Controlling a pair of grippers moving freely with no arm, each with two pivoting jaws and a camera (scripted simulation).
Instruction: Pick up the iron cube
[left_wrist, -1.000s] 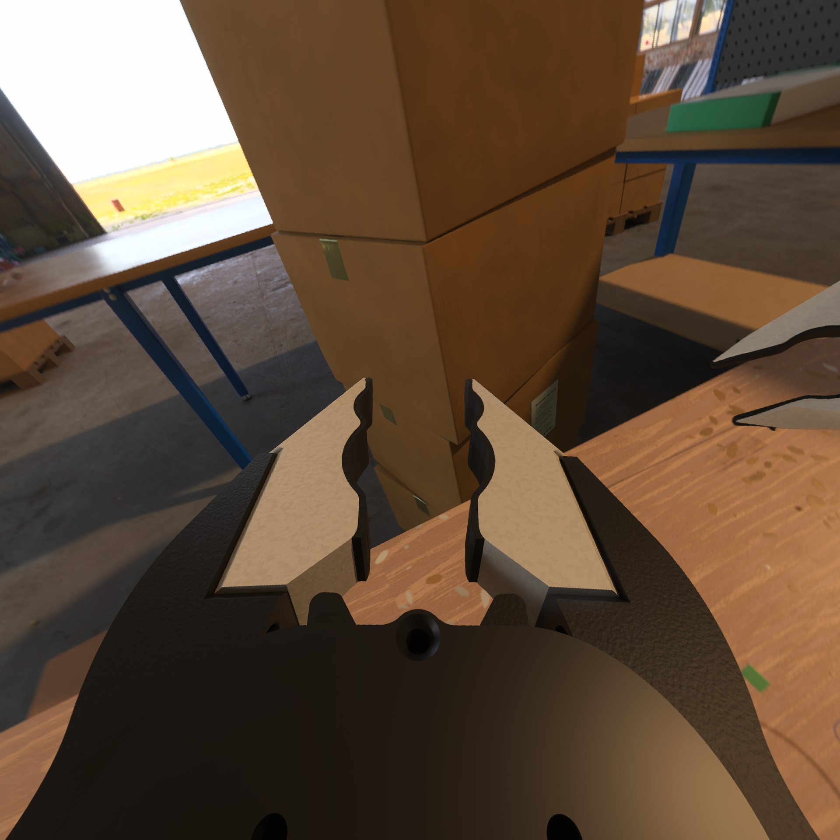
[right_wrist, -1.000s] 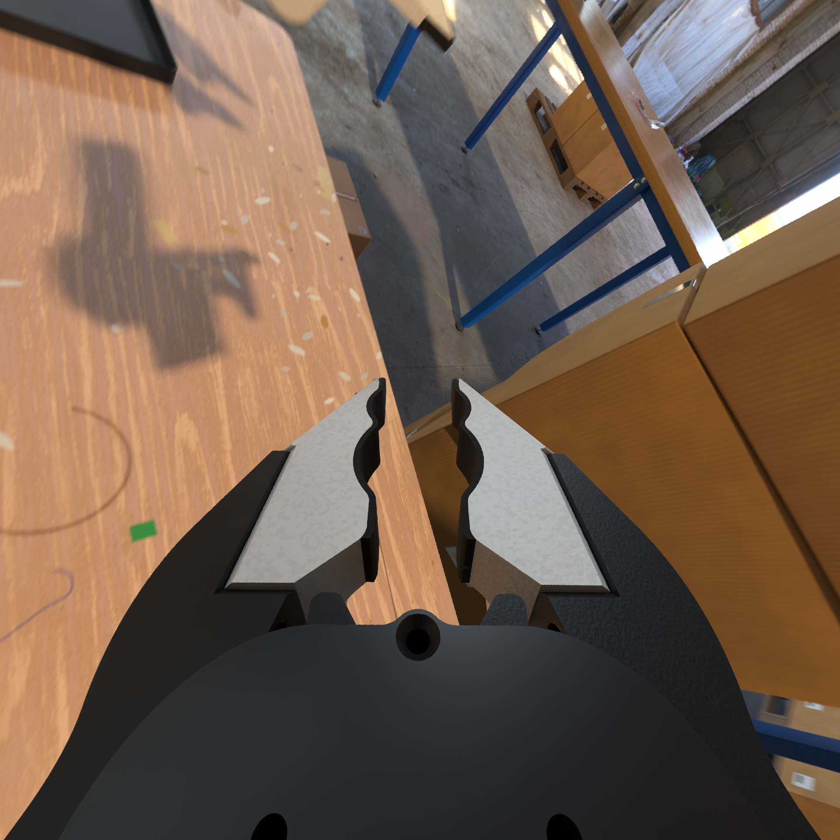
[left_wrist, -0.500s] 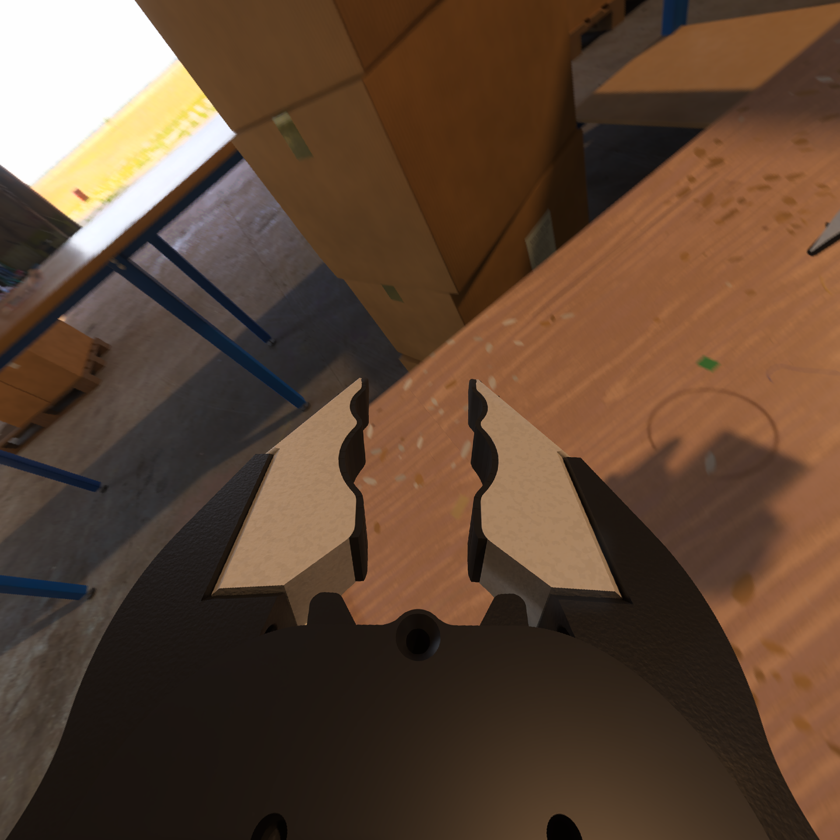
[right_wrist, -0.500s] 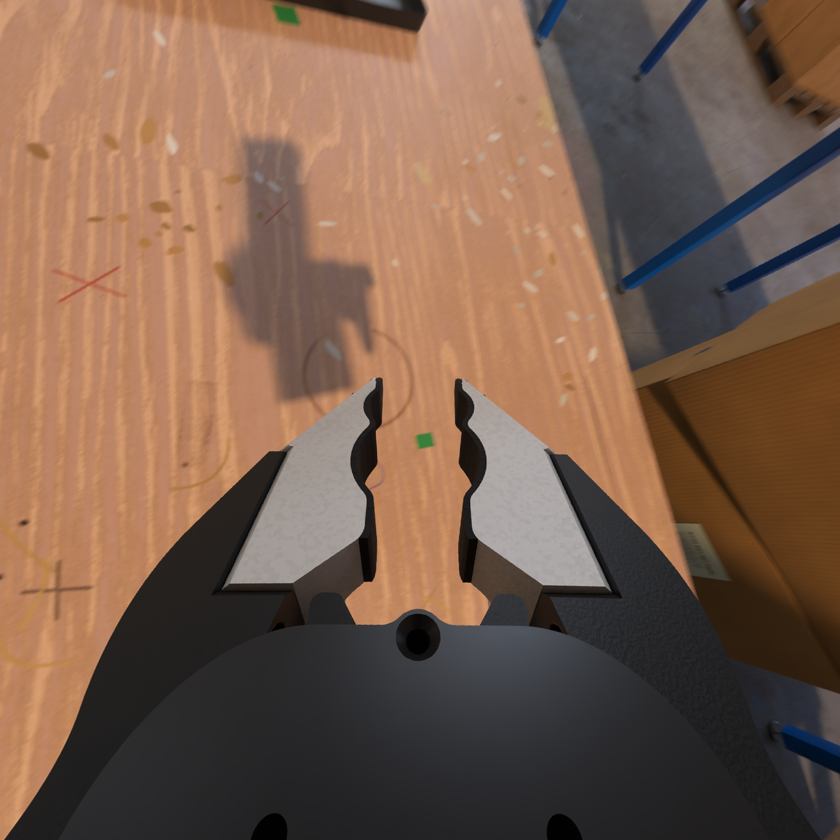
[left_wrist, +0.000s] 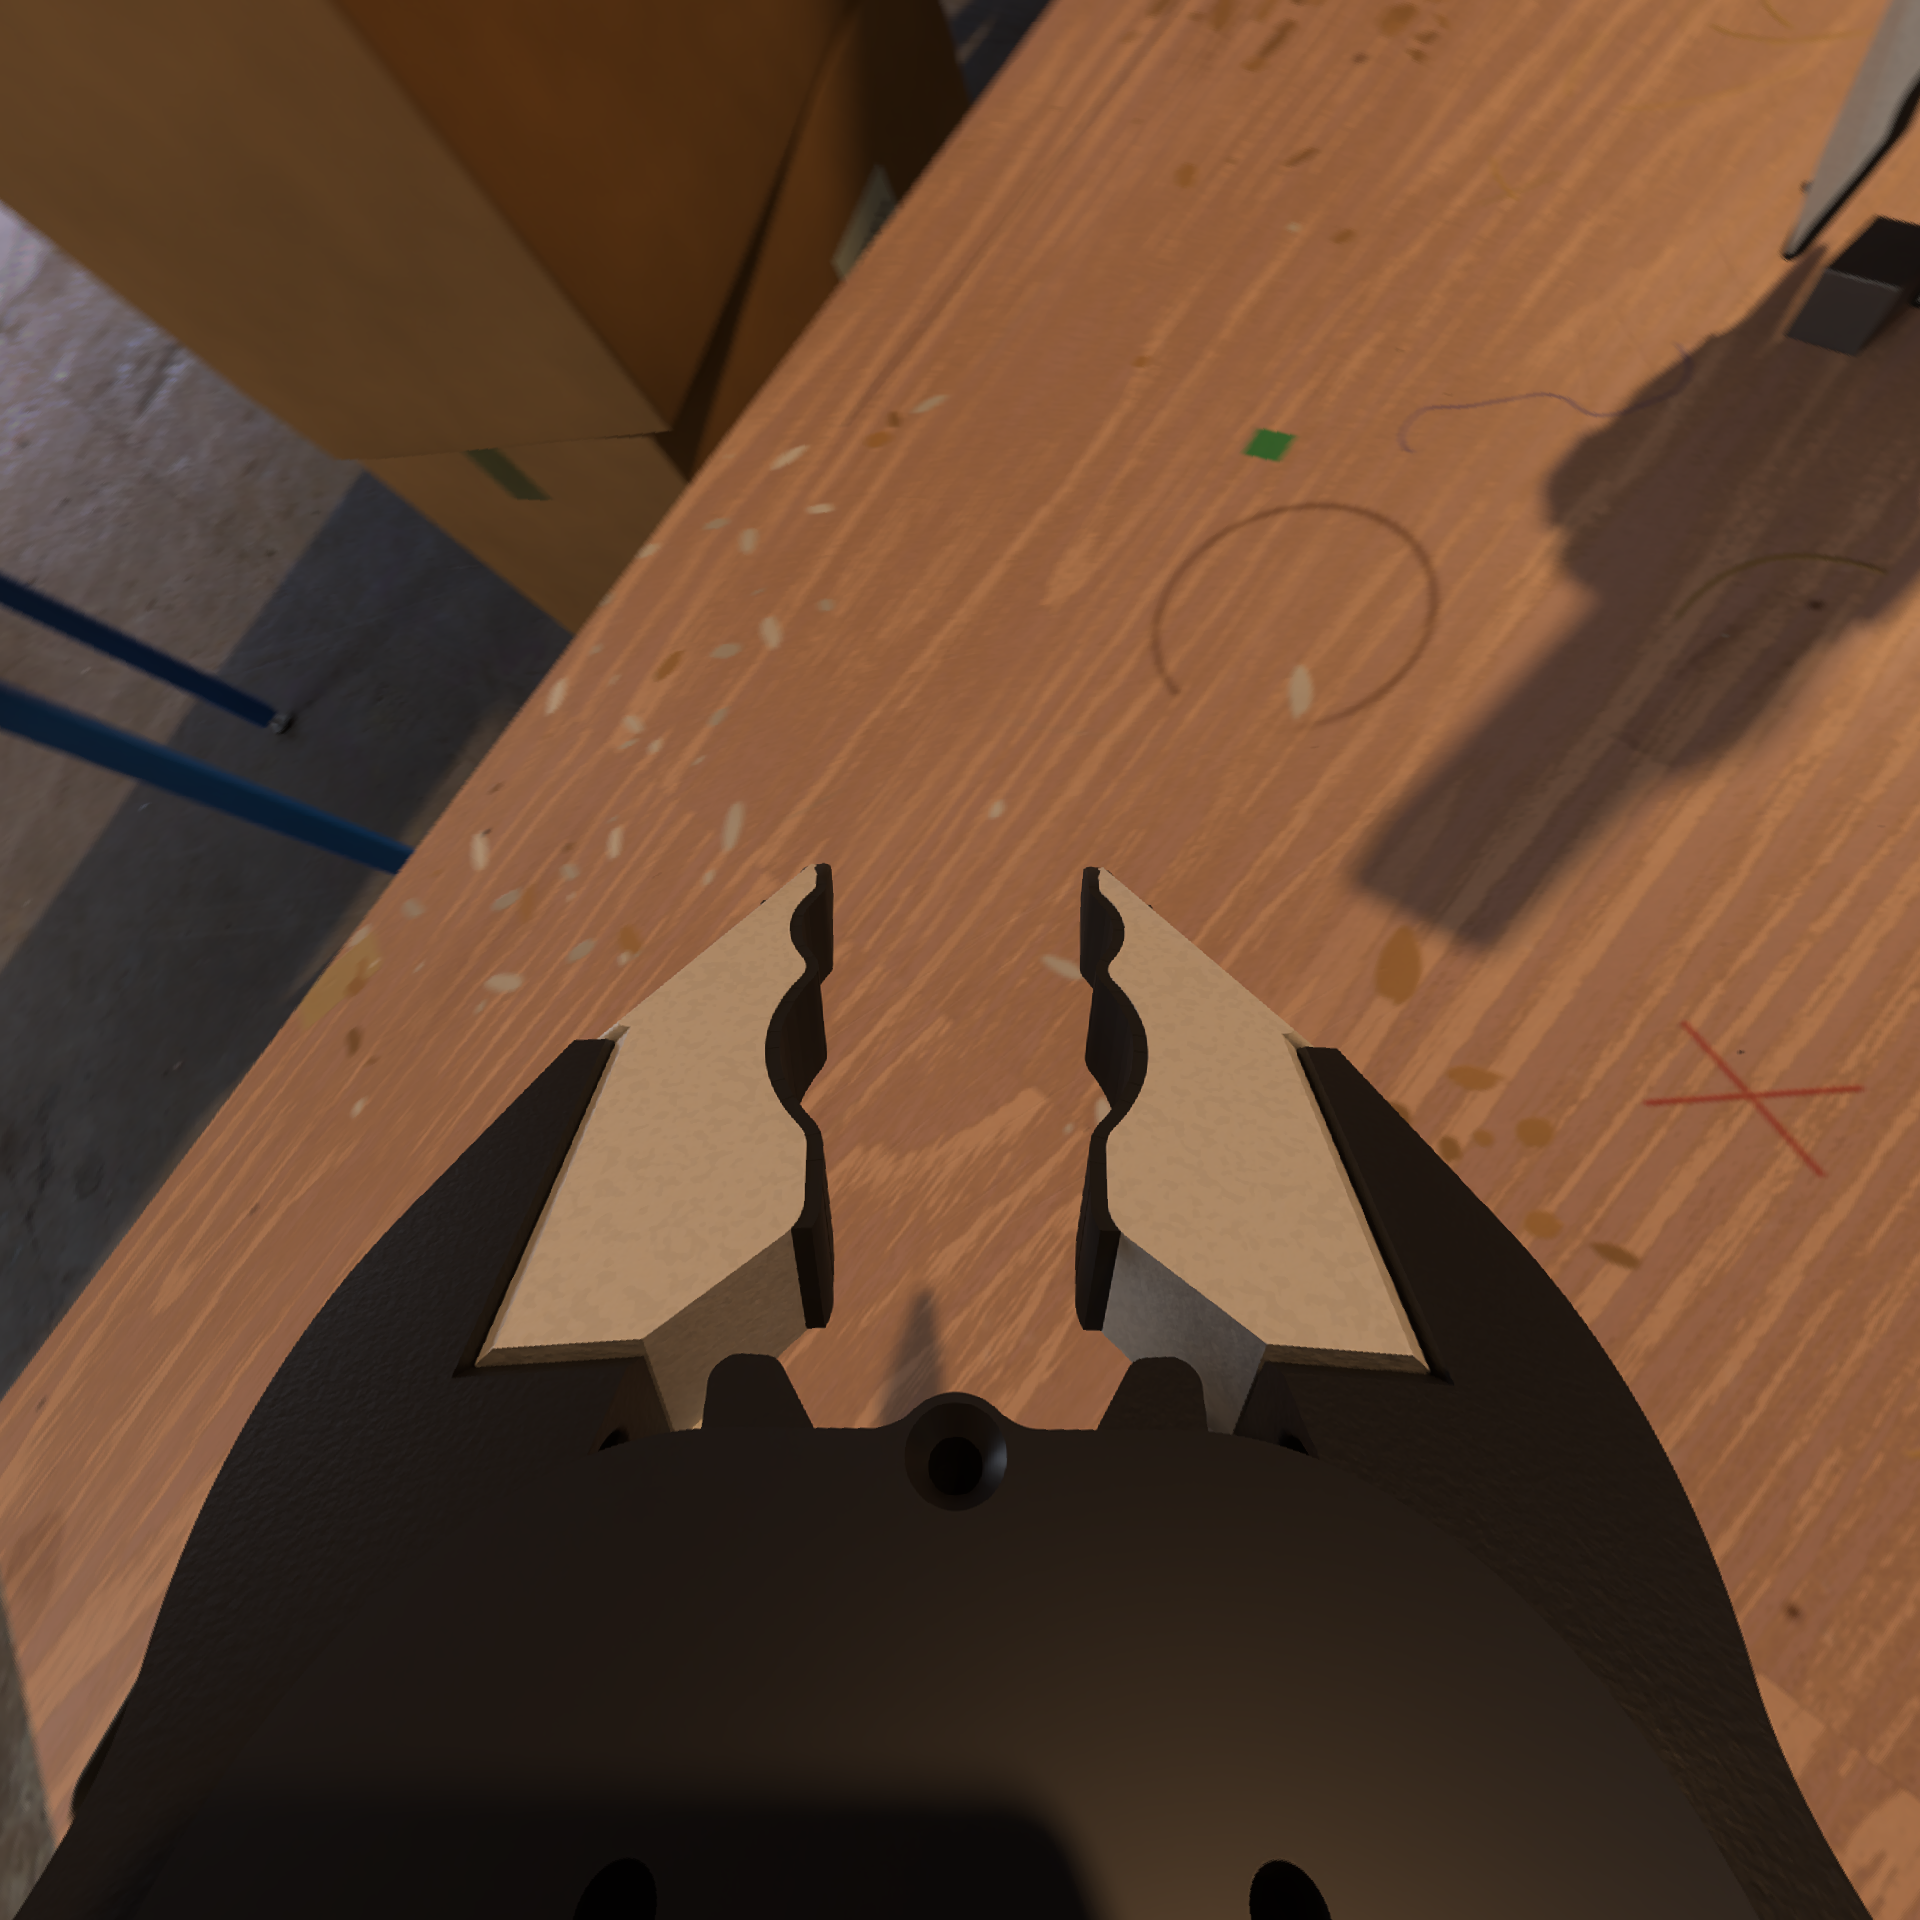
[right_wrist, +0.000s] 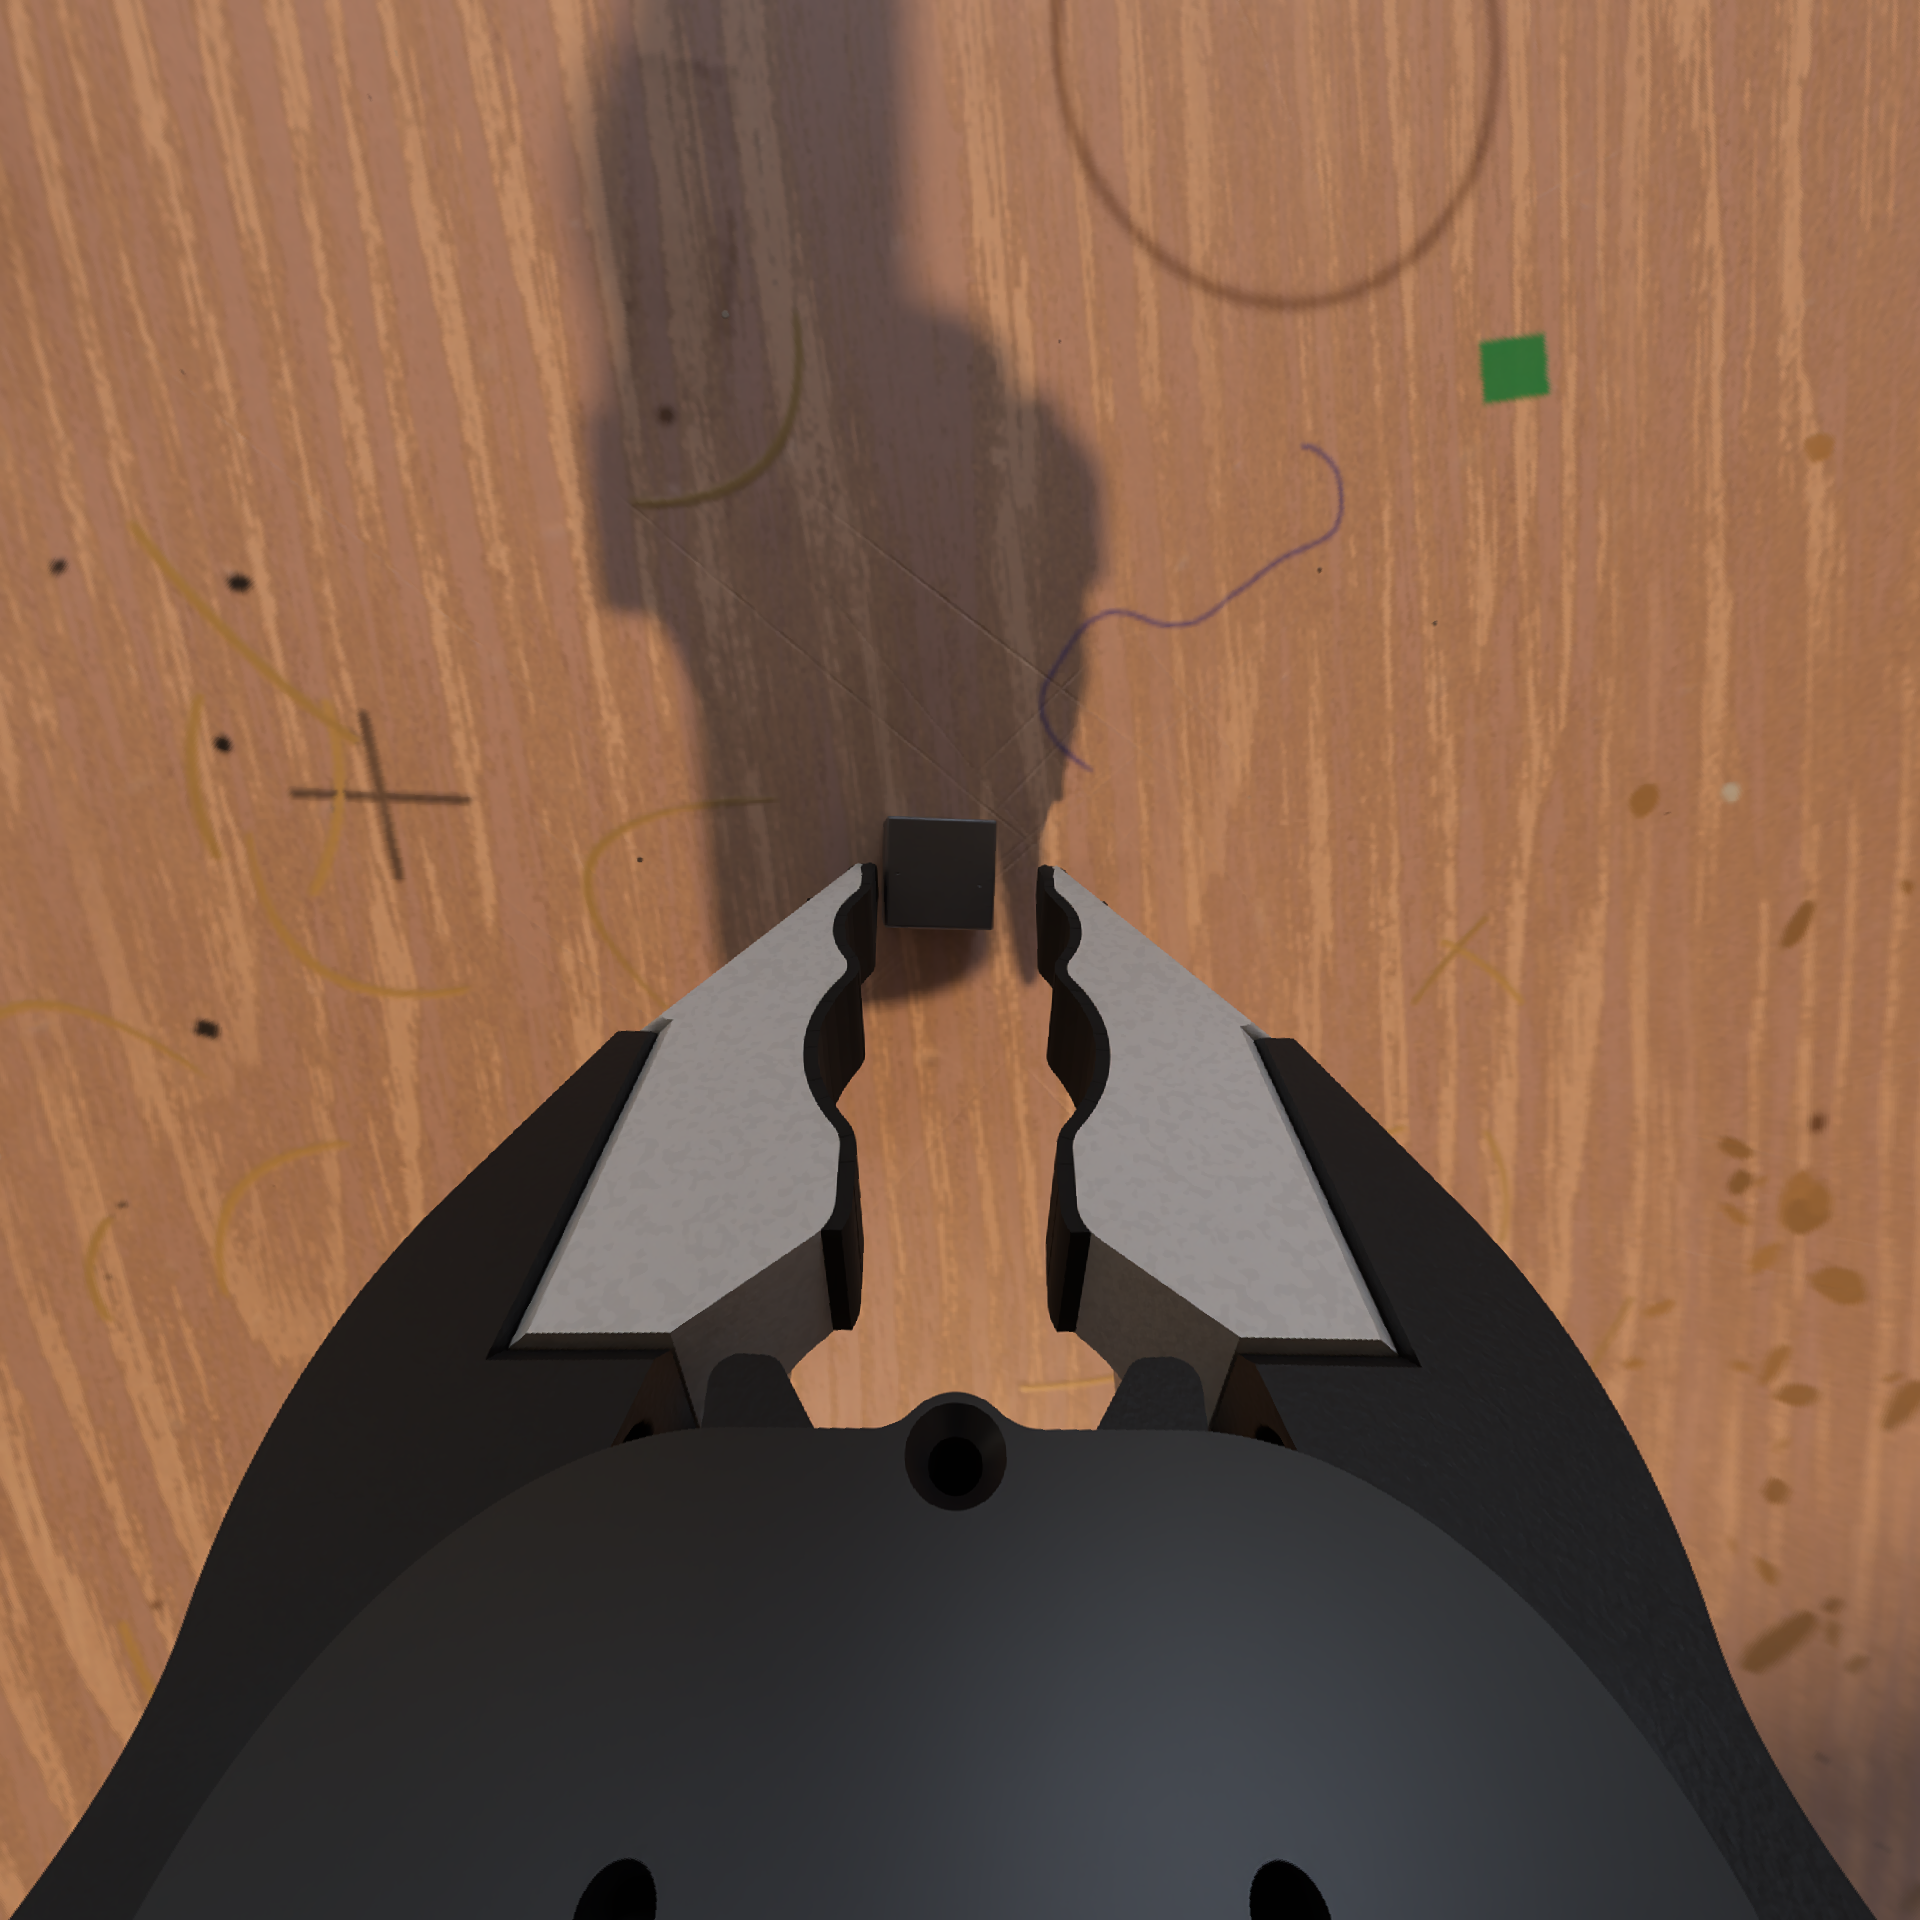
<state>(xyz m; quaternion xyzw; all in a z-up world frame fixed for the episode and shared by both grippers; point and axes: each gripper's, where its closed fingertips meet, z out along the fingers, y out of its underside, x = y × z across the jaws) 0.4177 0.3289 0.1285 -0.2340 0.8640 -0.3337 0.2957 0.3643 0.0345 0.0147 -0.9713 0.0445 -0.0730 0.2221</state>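
The iron cube (right_wrist: 938, 873) is small and dark grey and sits on the wooden table (right_wrist: 1558, 935). In the right wrist view it lies just past the tips of my right gripper (right_wrist: 954, 883), which is open and points straight down at it, with the cube close to the left fingertip. In the left wrist view the cube (left_wrist: 1841, 312) shows at the far upper right, with a grey finger (left_wrist: 1860, 114) of the right gripper above it. My left gripper (left_wrist: 956, 883) is open and empty, over the table well away from the cube.
Stacked cardboard boxes (left_wrist: 416, 208) stand off the table's left edge, with blue table legs (left_wrist: 197, 779) on the floor below. A small green square (right_wrist: 1514, 367) and drawn circles and crosses mark the wooden table top (left_wrist: 1039, 312).
Both grippers have tilted down toward the table. The right one has moved in from the table's edge to above the cube, which was out of view before. Both stay open.
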